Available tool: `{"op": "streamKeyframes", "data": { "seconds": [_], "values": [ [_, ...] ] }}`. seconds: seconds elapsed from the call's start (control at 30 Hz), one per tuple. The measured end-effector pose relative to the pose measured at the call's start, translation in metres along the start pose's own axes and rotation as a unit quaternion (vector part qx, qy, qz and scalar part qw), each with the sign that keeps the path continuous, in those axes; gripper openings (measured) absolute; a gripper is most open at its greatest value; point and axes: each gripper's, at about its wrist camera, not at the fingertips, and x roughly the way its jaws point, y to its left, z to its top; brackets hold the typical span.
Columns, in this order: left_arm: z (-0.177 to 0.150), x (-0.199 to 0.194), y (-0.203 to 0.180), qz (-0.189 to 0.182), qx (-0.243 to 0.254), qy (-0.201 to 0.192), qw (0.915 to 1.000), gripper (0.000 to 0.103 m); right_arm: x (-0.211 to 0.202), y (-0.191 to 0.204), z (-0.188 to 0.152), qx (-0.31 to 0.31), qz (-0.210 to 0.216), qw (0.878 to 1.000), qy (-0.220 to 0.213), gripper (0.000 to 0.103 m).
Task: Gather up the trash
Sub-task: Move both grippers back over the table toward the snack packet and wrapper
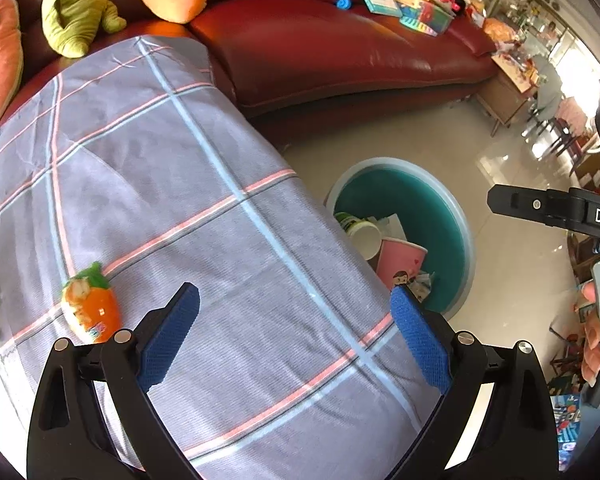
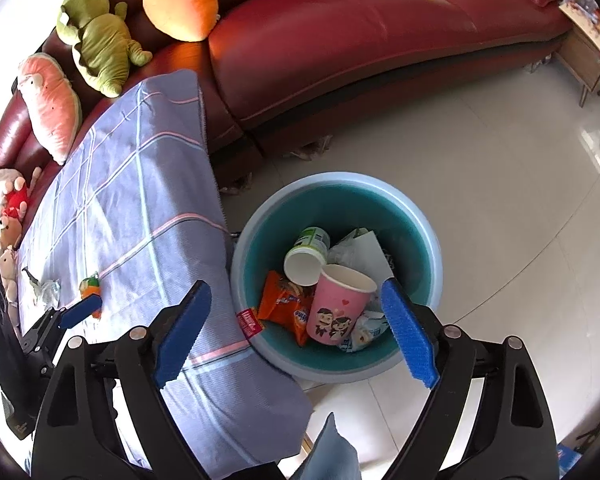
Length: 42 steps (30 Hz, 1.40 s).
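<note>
A teal bin (image 2: pixel 416 236) with a pale blue rim stands on the floor beside the cloth-covered table (image 2: pixel 140 216). In it lie a pink cartoon paper cup (image 2: pixel 338 310), a white cup (image 2: pixel 305 261), an orange snack wrapper (image 2: pixel 284 300) and crumpled paper. My right gripper (image 2: pixel 296 332) hovers above the bin, open, nothing between its blue pads. My left gripper (image 1: pixel 296 336) is open over the table, empty. A small orange carrot-shaped packet (image 1: pixel 92 310) lies on the cloth left of it; the same packet (image 2: pixel 90 286) shows in the right wrist view. A crumpled clear wrapper (image 2: pixel 46 290) lies farther left.
A red leather sofa (image 2: pixel 360 40) runs behind the table and bin, with plush toys (image 2: pixel 100 48) and books on it. Pale tiled floor (image 2: pixel 500 184) lies right of the bin. A wooden side table (image 1: pixel 504 96) stands at the sofa's end. A person's fingers (image 1: pixel 592 340) show at the right edge.
</note>
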Motion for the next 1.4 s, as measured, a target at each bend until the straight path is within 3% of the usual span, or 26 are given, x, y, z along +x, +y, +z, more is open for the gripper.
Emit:
{"op": "streamKeyframes", "data": {
  "seconds": [0.4, 0.77, 1.13, 1.4],
  "values": [
    [-0.024, -0.037, 0.052, 0.007, -0.035, -0.022, 0.9991, 0.097, -0.004, 0.070, -0.015, -0.045, 0.001, 0.999, 0.007, 0.083],
    [-0.065, -0.081, 0.143, 0.048, -0.086, -0.047, 0.9940, 0.097, 0.009, 0.181, -0.033, -0.128, 0.011, 0.991, 0.028, 0.083],
    [-0.121, -0.128, 0.259, 0.093, -0.167, -0.067, 0.9793, 0.097, 0.038, 0.310, -0.055, -0.207, 0.028, 0.976, 0.066, 0.083],
    [-0.154, -0.140, 0.327, 0.115, -0.213, -0.060, 0.9685, 0.097, 0.070, 0.395, -0.067, -0.249, 0.043, 0.962, 0.104, 0.083]
  ]
}}
